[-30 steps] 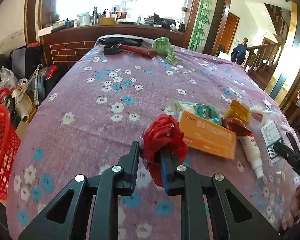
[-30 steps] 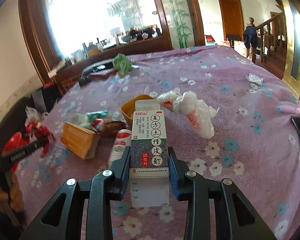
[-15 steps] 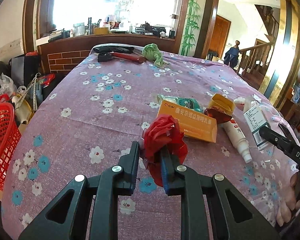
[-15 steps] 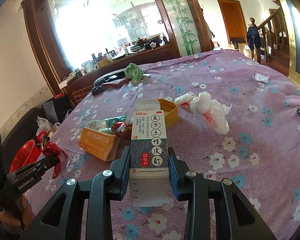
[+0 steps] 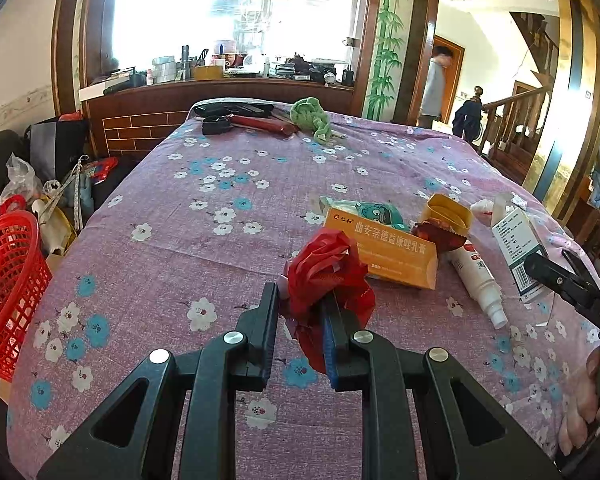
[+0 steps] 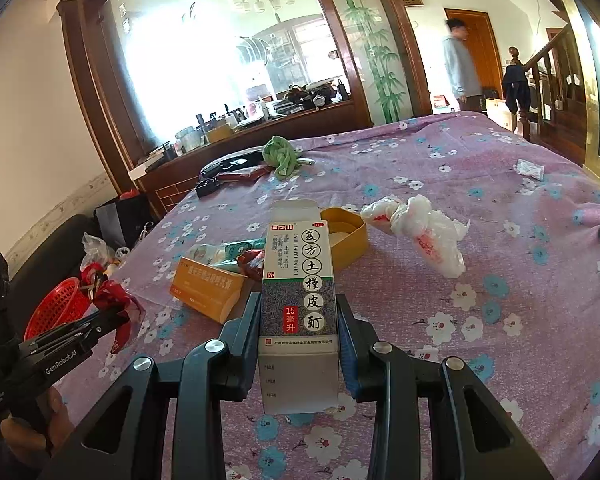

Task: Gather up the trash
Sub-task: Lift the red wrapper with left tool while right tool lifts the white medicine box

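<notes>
red wrapper (image 5: 326, 268) in left claw (image 5: 300, 320), tilted (downward)

A green cloth (image 5: 311, 117) lies on the floral tablecloth (image 5: 220, 184) beside a black case (image 5: 232, 109).

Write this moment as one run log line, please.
left claw: shut on red wrapper | right claw: shut on medicine box | red basket: beside table, left | orange box: on table
</notes>
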Tool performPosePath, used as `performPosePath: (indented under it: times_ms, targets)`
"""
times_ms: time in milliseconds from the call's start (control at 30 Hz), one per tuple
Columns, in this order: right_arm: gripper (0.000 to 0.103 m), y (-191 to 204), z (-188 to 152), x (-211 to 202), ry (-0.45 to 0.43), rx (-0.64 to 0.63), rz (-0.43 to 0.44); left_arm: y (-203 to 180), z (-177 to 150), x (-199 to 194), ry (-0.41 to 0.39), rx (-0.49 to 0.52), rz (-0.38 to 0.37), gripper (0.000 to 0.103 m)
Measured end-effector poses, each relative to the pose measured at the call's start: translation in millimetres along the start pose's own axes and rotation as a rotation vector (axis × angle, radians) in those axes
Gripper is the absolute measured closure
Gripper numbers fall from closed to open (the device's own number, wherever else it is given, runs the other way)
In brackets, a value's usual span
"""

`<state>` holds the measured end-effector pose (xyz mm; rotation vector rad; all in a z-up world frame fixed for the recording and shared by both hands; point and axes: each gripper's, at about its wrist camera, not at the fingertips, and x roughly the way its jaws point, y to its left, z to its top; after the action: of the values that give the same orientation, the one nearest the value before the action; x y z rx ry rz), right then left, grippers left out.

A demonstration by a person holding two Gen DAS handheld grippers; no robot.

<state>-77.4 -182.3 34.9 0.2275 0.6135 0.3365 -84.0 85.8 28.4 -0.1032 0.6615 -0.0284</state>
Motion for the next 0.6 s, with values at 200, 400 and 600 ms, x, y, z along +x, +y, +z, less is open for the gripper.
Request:
performPosePath:
  times_ms: [200, 400, 600]
  targets:
    - [0.066, -0.6, 0.6, 1.5, 0.003, -0.001, 0.004, 0.3, -0.1, -1.7, -0.002, 0.002, -0.005, 0.084]
    - [0.066, 0.1, 0.2, 1.6, 0.003, -0.003, 0.009, 0.1, 0.7, -1.6, -0.001, 0.004, -0.014, 0.084]
    - [0.066, -0.2, -0.1, 1.3, 0.002, -0.003, 0.015, -0.3, -0.1, -1.3, 0.0, 0.005, -0.014, 0.084]
